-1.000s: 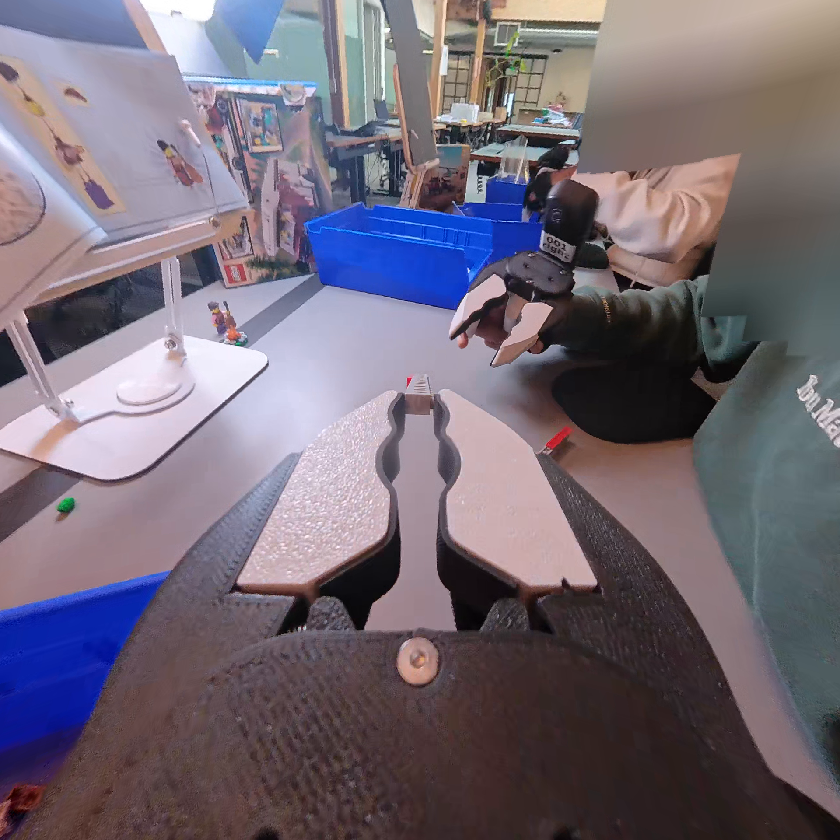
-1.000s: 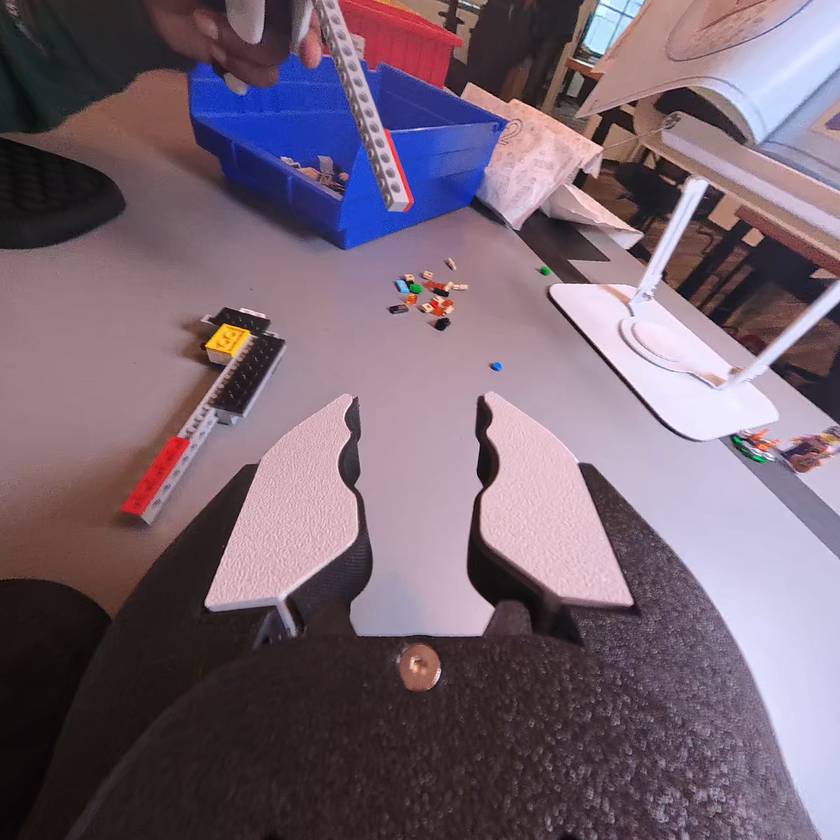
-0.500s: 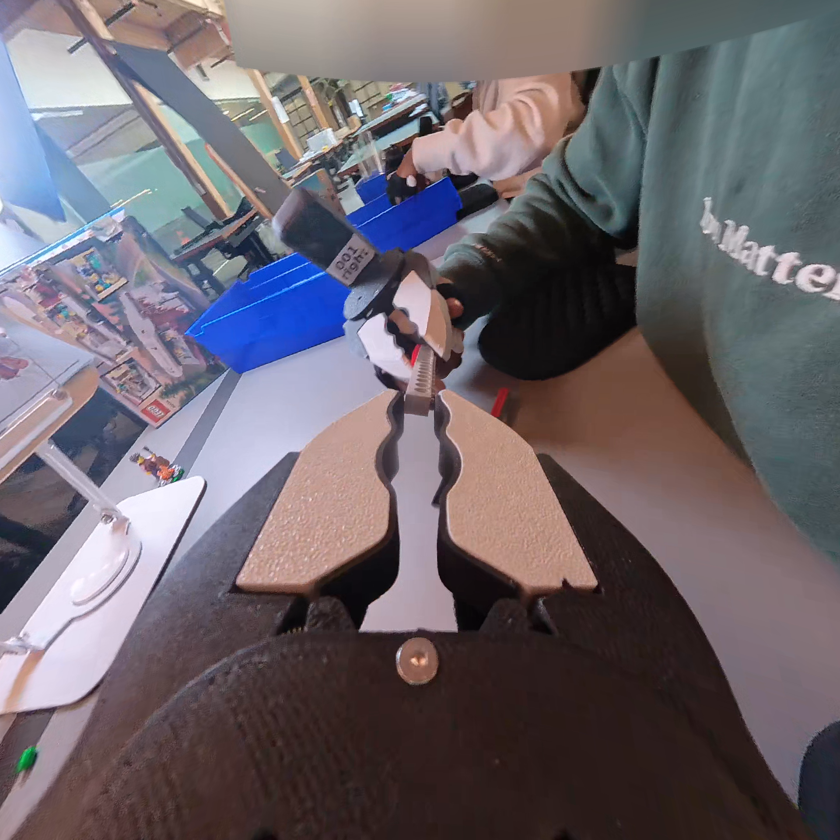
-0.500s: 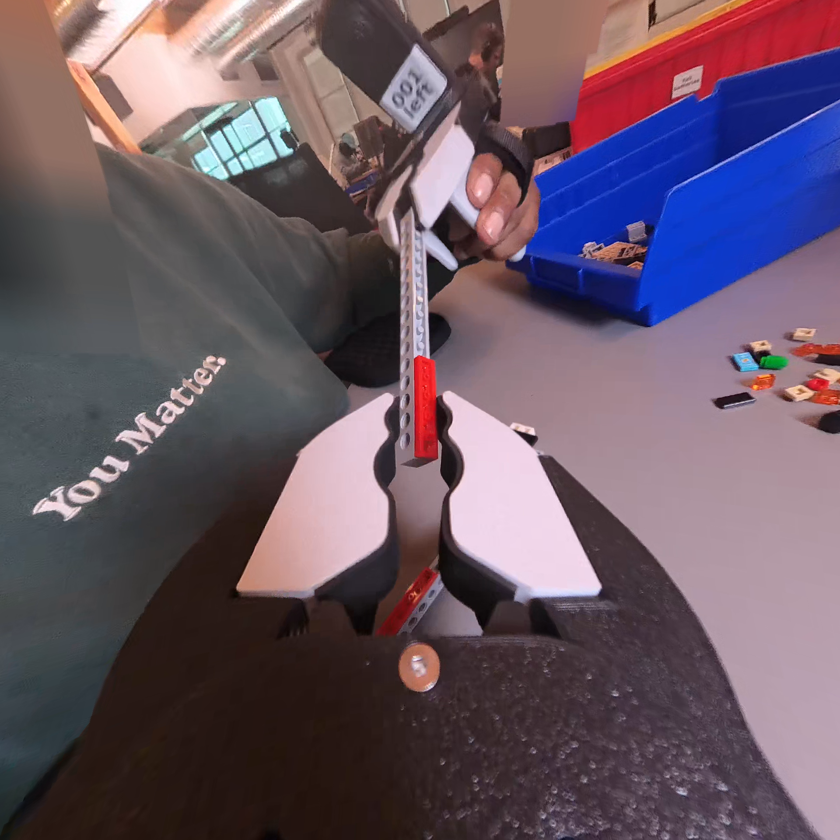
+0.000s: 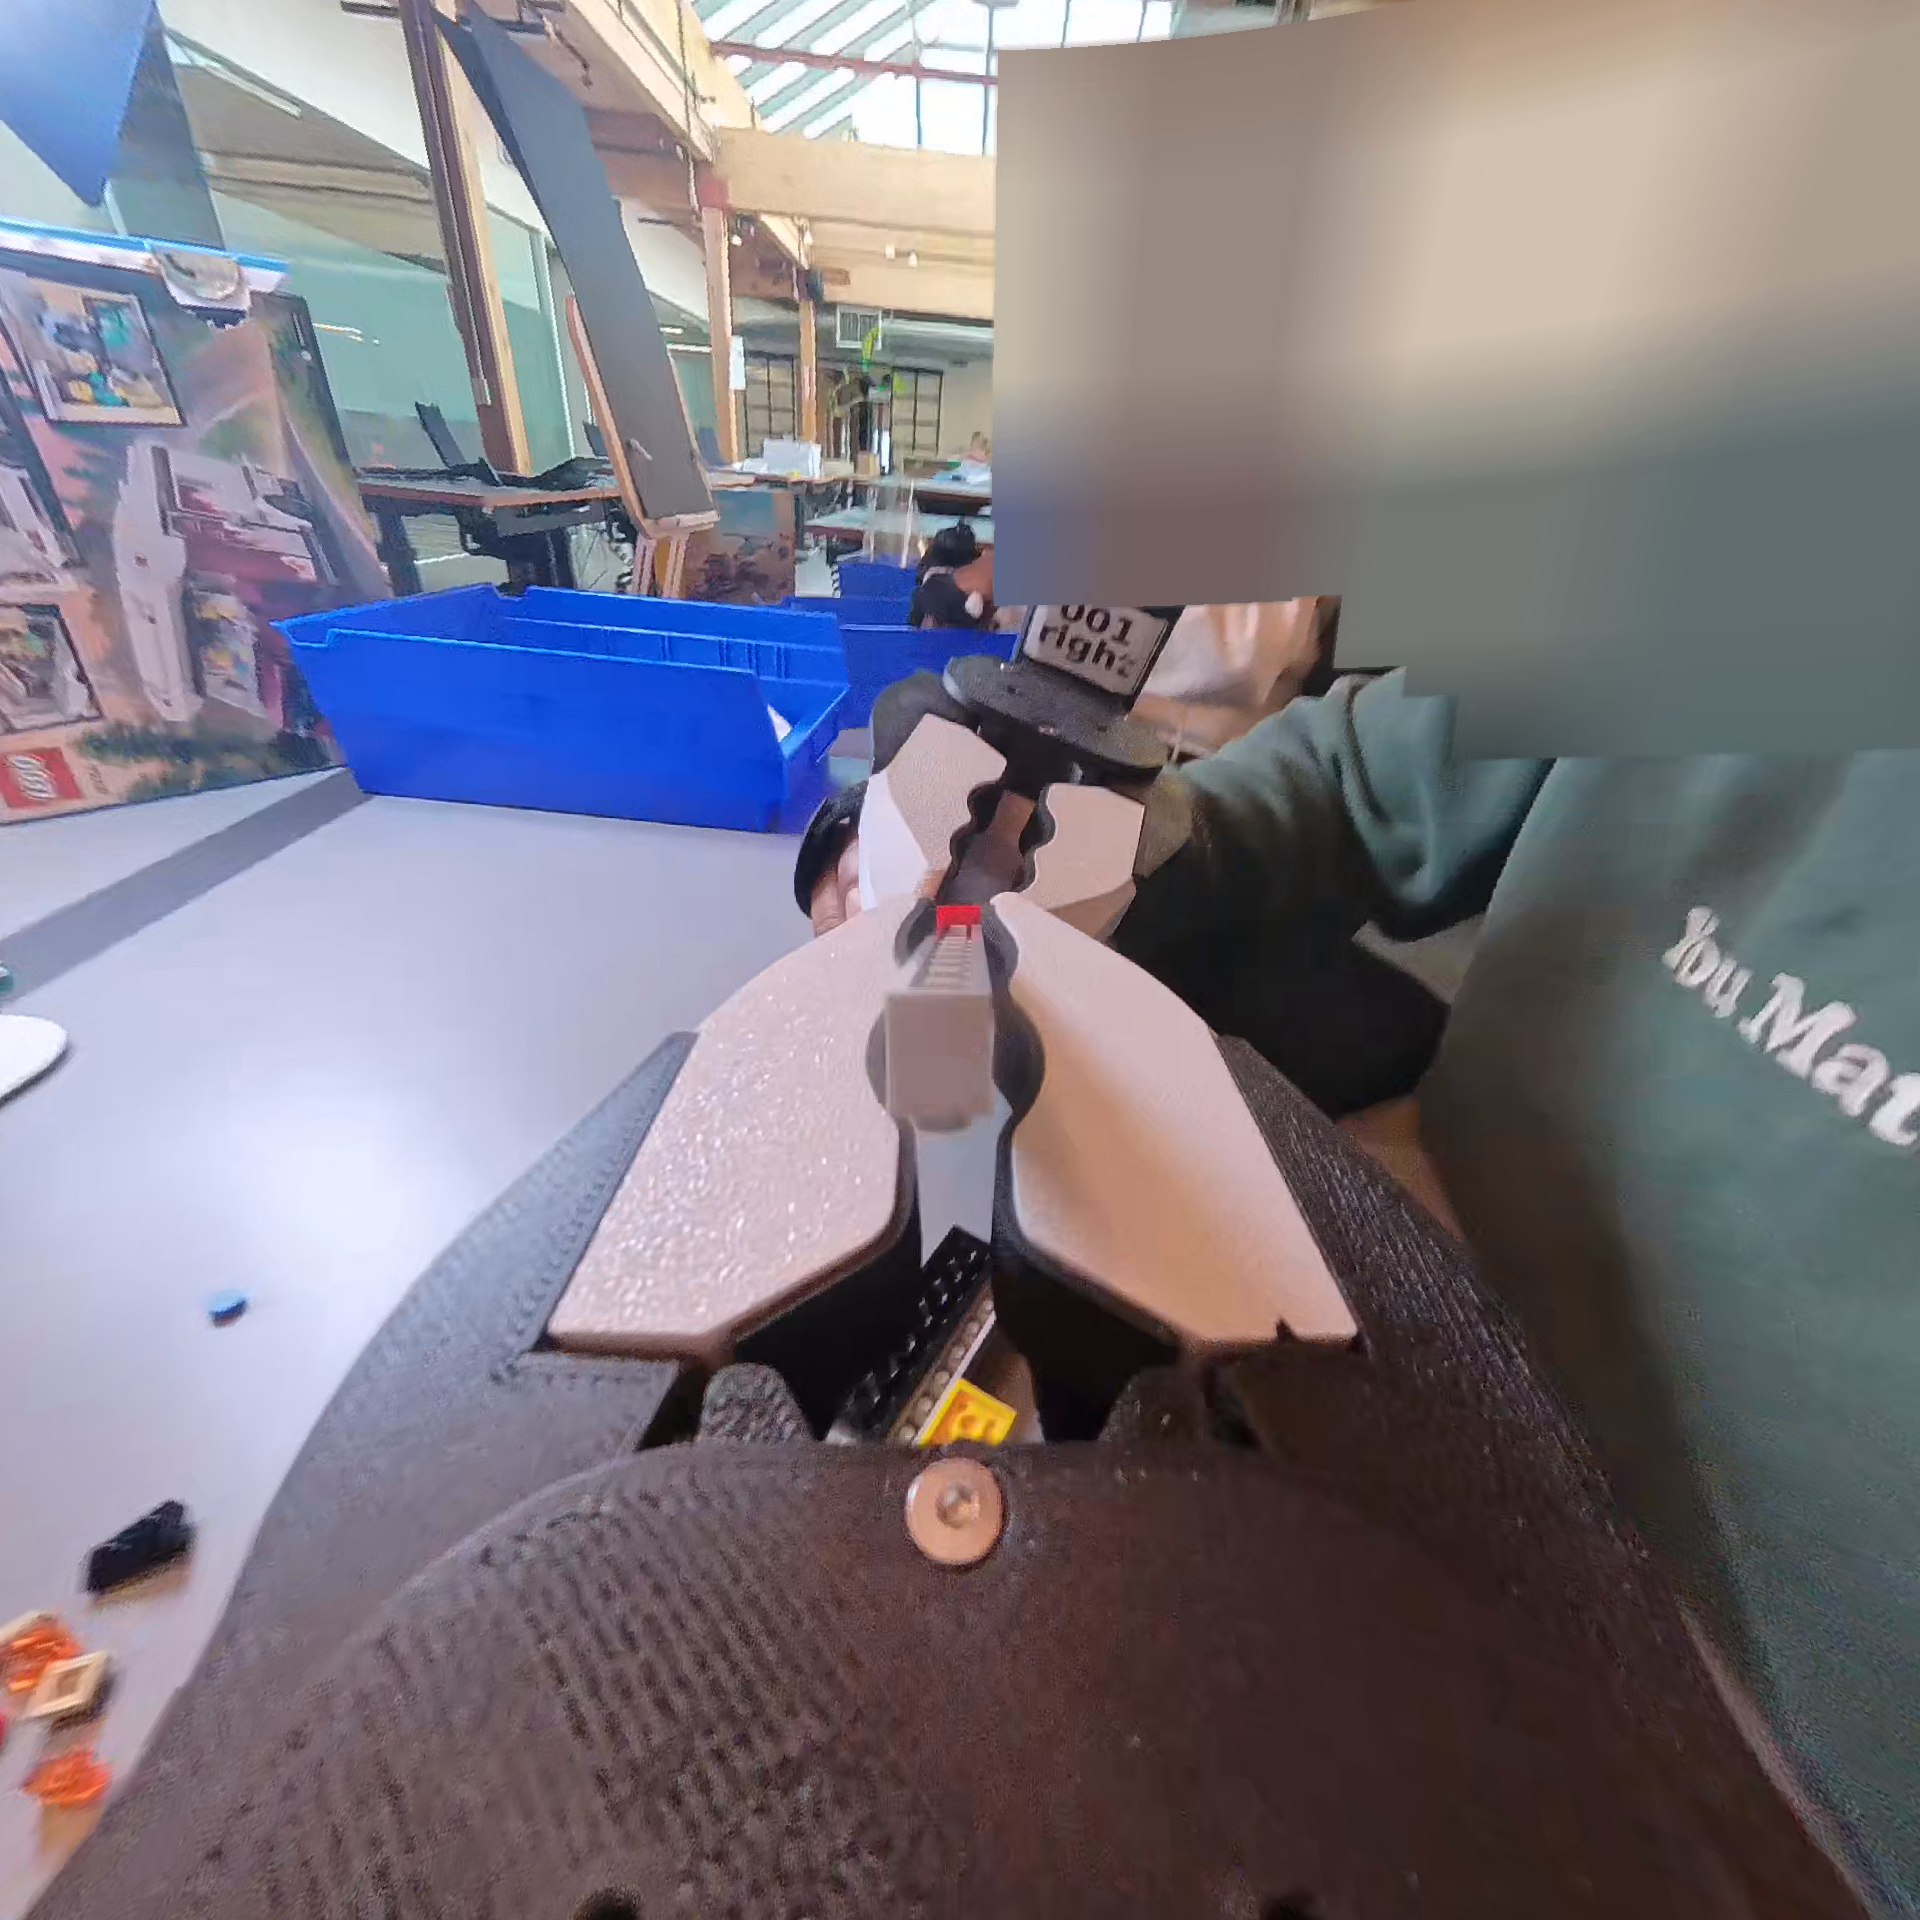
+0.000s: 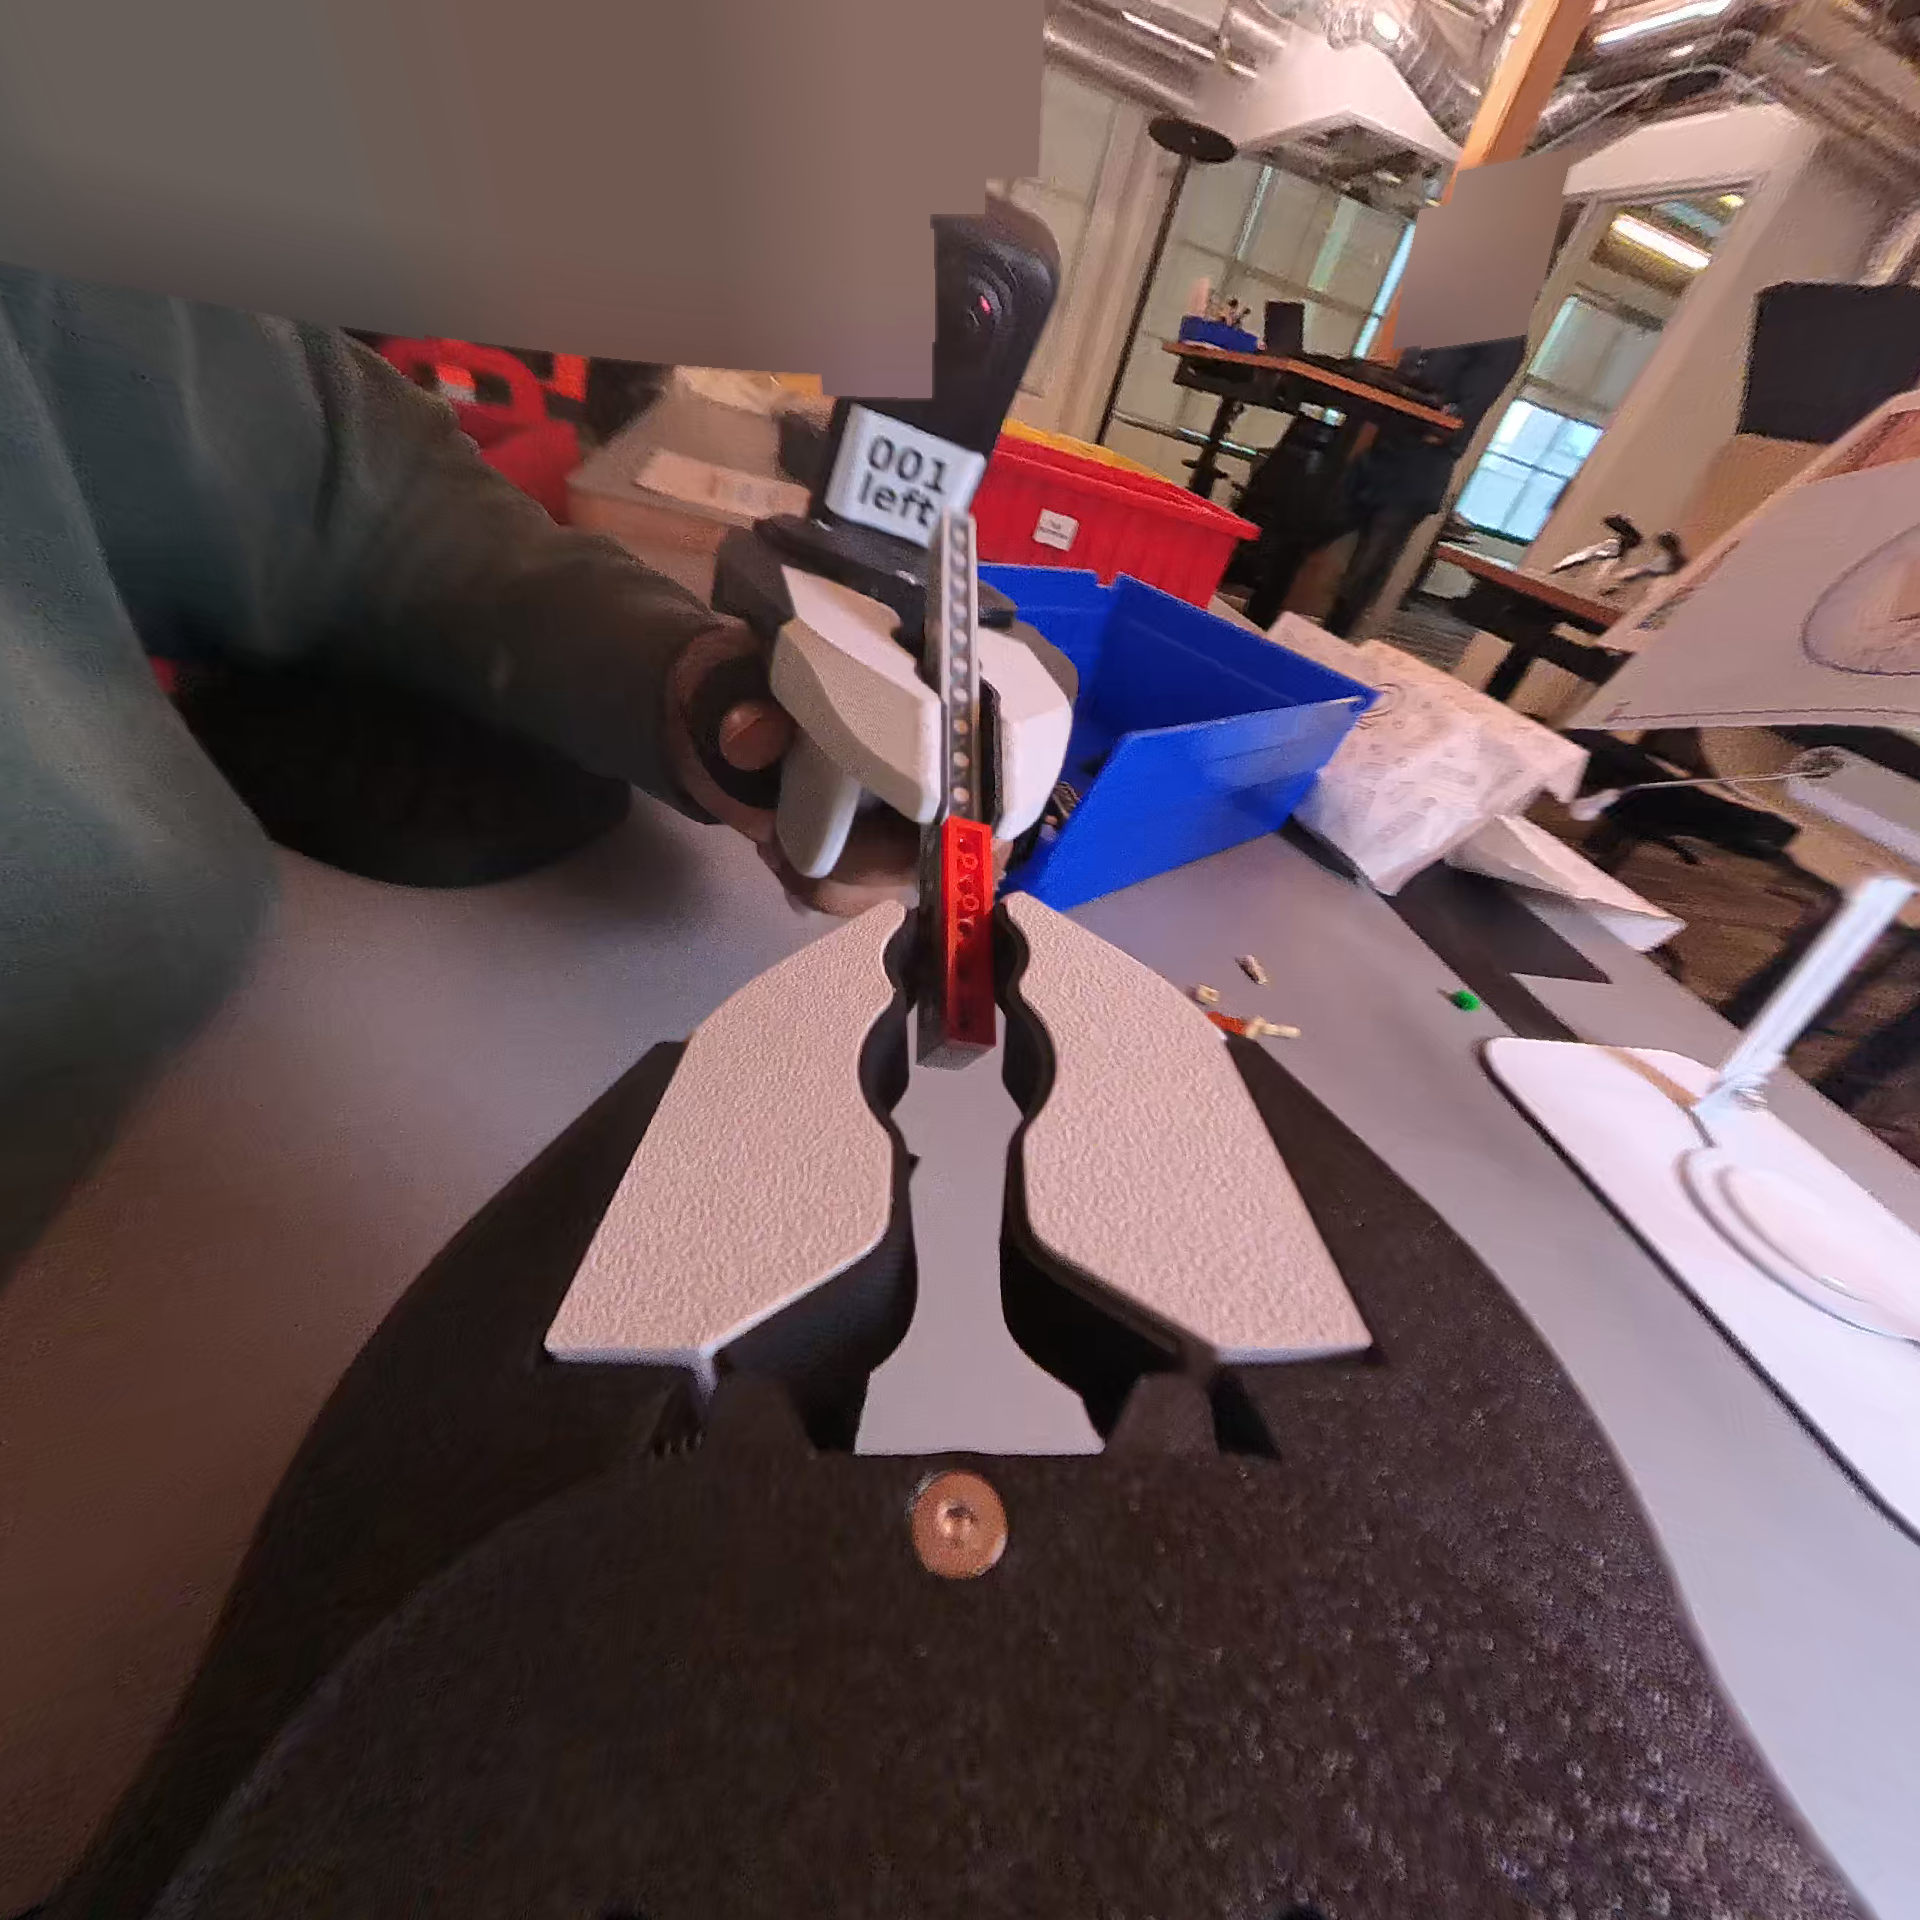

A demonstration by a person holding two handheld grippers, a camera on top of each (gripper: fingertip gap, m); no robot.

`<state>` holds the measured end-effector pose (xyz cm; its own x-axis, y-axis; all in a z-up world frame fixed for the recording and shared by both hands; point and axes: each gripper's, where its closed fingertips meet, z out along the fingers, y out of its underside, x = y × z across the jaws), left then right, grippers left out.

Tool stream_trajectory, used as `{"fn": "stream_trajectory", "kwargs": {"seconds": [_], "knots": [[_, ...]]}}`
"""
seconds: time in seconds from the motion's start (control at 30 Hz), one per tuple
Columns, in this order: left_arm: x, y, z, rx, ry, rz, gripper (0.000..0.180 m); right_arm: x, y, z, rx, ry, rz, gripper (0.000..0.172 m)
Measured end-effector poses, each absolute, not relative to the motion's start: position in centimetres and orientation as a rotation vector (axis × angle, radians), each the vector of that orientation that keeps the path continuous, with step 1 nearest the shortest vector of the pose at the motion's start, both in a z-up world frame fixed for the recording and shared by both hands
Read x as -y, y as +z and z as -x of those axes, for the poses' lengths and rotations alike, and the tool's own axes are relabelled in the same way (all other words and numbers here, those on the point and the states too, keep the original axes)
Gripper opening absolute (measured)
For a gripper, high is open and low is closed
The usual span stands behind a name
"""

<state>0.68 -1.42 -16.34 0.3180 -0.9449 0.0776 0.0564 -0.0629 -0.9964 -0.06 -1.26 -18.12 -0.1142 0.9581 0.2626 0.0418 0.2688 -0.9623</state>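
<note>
A long grey beam with holes has a red brick on its end. My left gripper is shut on the grey beam, whose near end sticks back between the fingers. My right gripper is shut on the red end, pads pressed on both sides. The two grippers meet nose to nose above the grey table. The right gripper also shows in the left wrist view, and the left gripper in the right wrist view. A person in a green sweatshirt holds both.
A blue bin and a toy box stand behind. A black and yellow brick assembly lies under the left gripper. Loose small pieces lie left. The right wrist view shows a blue bin, a white stand base and paper bags. Both grippers' tips are close together, under 4 cm apart.
My right gripper came from open above the table and shut on the beam's red end. The left gripper has moved along the beam toward the red end, so more beam sticks out behind its fingertips.
</note>
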Motion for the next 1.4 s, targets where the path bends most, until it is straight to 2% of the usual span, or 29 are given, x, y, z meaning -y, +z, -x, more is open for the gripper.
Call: {"fn": "stream_trajectory", "kwargs": {"seconds": [0.27, 0.4, 0.57, 0.7, 0.77, 0.8, 0.87, 0.93, 1.1, 1.27, 1.3, 1.4], "knots": [[2.5, -19.2, -1.0, -1.189, -0.705, 1.373, 0.009, 2.4, -20.1, 0.1, 1.590, 1.090, 1.052, 0.010], [2.6, -19.6, -0.9, -1.233, -0.704, 1.387, 0.010, 2.6, -20.3, 0.1, 1.603, 1.068, 1.017, 0.008], [2.5, -19.2, -0.9, -1.142, -0.917, 1.440, 0.010, 2.6, -19.3, -0.2, 1.543, 1.198, 0.991, 0.008], [2.8, -18.4, -1.1, -1.152, -0.928, 1.428, 0.010, 3.1, -17.4, -0.7, 1.465, 1.374, 0.961, 0.007], [0.7, -22.8, 1.8, -1.187, -0.720, 1.616, 0.010, 0.9, -11.9, -3.7, 1.173, 1.617, 0.877, 0.008], [1.0, -23.0, 2.6, -1.072, -0.852, 1.656, 0.010, -0.4, -10.5, -5.0, 1.145, 1.556, 0.857, 0.008], [1.7, -20.3, 2.3, -1.079, -0.799, 1.557, 0.010, -0.8, -11.7, -5.1, 1.212, 1.361, 0.893, 0.008], [1.9, -17.3, 1.4, -1.112, -0.774, 1.484, 0.010, -1.3, -14.6, -4.0, 1.244, 1.358, 1.018, 0.008], [-0.7, -16.6, 6.2, -1.042, -0.520, 1.566, 0.009, -3.6, -17.6, -3.2, 1.272, 1.345, 1.200, 0.008], [-2.0, -15.3, 18.8, -0.782, -0.208, 1.898, 0.009, -3.3, -19.3, -2.8, 1.343, 1.292, 1.258, 0.008], [-1.9, -15.8, 21.1, -0.701, -0.203, 1.980, 0.010, -3.1, -19.5, -2.6, 1.355, 1.292, 1.263, 0.008], [-1.9, -18.6, 26.4, -0.557, -0.068, 2.178, 0.051, -2.7, -20.1, -2.0, 1.391, 1.280, 1.278, 0.008]]}}
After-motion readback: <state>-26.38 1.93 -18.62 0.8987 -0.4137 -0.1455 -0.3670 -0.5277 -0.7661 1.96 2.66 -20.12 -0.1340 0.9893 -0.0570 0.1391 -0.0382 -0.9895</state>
